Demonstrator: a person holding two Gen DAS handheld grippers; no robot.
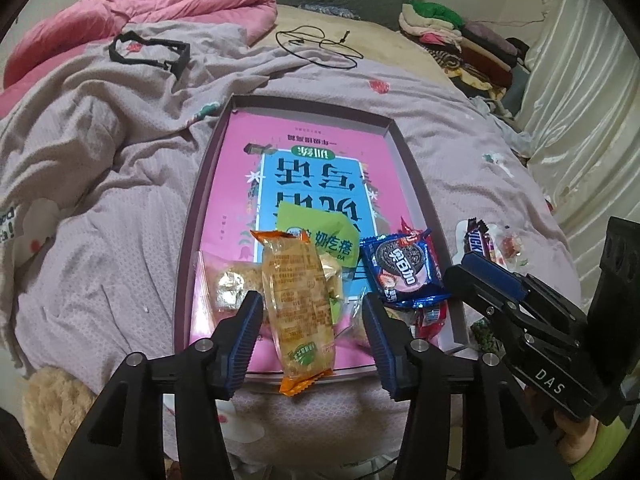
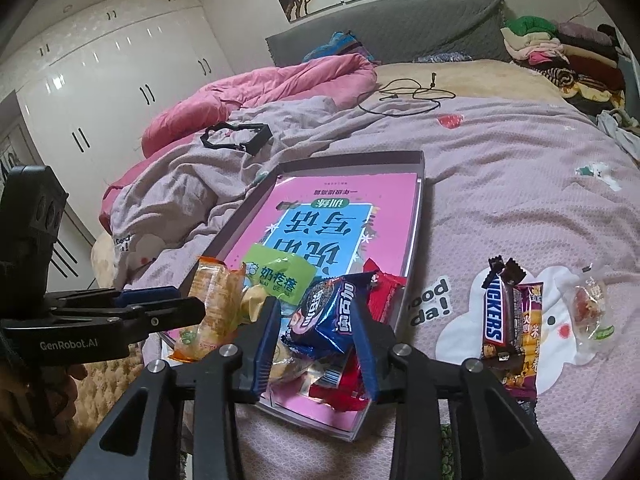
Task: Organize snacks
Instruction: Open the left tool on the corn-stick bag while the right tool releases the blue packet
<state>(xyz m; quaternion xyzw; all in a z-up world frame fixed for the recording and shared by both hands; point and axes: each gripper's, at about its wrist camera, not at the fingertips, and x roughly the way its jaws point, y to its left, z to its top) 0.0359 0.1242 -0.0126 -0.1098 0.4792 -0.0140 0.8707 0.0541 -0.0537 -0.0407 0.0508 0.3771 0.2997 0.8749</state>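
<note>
We've got L gripper fingers apart w/ orange snack pack between; R gripper fingers apart round blue cookie pack, both over tray.

- My pads are showing ribbed blue on black arms.
- The shallow box is showing a dark purple rim around a pink book with a light blue panel.
- The Oreo pack is gleaming blue; the biscuit packet is glowing orange-yellow.
- The Snickers bar is showing brown with blue lettering.
- The bedsheet is lying lilac, finely dotted.
- The quilt is lying pink.
</note>
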